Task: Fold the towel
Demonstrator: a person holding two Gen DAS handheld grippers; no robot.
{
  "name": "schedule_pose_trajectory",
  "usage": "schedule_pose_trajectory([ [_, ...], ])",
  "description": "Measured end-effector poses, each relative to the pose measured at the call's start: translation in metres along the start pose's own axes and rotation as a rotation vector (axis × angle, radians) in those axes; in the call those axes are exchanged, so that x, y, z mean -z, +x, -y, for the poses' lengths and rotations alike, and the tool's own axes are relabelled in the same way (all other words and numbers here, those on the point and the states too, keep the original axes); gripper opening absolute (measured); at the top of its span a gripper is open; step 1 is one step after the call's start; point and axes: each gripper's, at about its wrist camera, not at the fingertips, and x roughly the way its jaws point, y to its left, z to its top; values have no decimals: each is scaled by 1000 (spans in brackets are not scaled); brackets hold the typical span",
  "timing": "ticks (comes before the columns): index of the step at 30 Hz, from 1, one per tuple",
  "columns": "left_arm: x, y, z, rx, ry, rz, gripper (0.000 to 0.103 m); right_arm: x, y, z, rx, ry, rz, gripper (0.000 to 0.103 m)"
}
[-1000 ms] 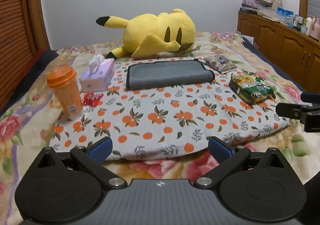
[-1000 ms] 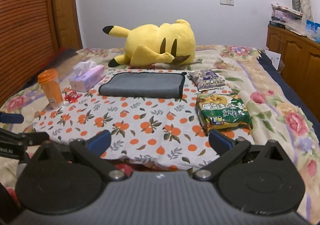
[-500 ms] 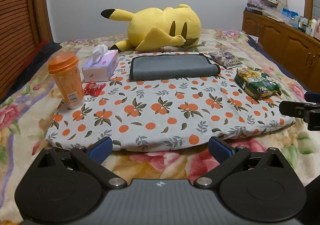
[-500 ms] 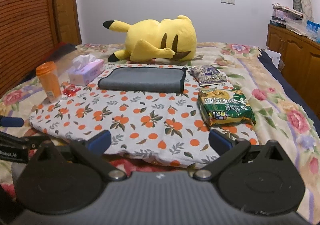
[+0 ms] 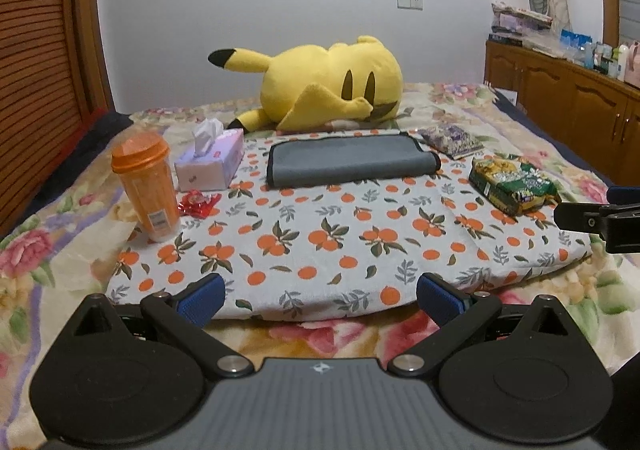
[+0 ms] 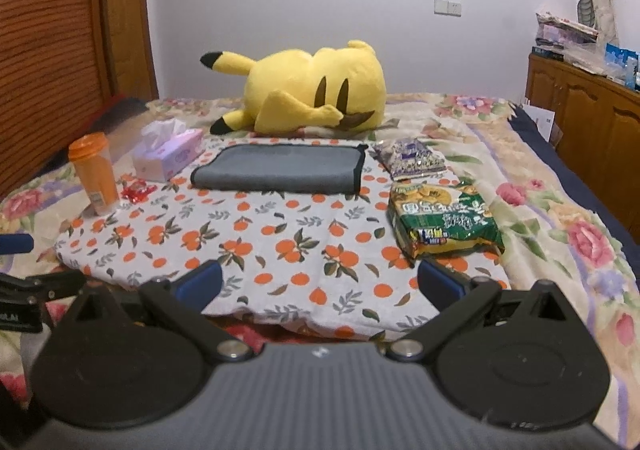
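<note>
A grey towel [image 5: 348, 163] with a dark edge lies folded flat at the far side of an orange-print cloth [image 5: 320, 242] on the bed; it also shows in the right wrist view [image 6: 280, 169]. My left gripper [image 5: 320, 300] is open and empty, low over the cloth's near edge. My right gripper [image 6: 320, 284] is open and empty at the same near edge, to the right. Each gripper shows at the side of the other's view.
An orange cup [image 5: 146, 185], a tissue box [image 5: 210, 163] and a red wrapper [image 5: 198, 203] sit left of the towel. A green snack bag [image 5: 514, 185] and a purple packet [image 5: 452, 139] lie to its right. A yellow plush [image 5: 320, 89] lies behind it. Wooden cabinets [image 5: 568, 109] stand right.
Both grippers have dropped lower and drawn back slightly toward the cloth's near edge. Both stay open and empty. Nothing on the bed has moved.
</note>
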Motion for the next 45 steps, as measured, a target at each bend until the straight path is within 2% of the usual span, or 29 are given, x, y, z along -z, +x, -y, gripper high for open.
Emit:
schedule_pose_trajectory([
  [8, -2, -8, -3, -4, -15, 48, 103, -2, -8, 3, 2, 12, 58, 103],
  [28, -4, -21, -3, -16, -9, 143, 103, -2, -18, 4, 1, 26, 130, 103],
  [45, -5, -27, -4, -19, -4, 188, 103, -1, -26, 5, 8, 36, 187, 103],
])
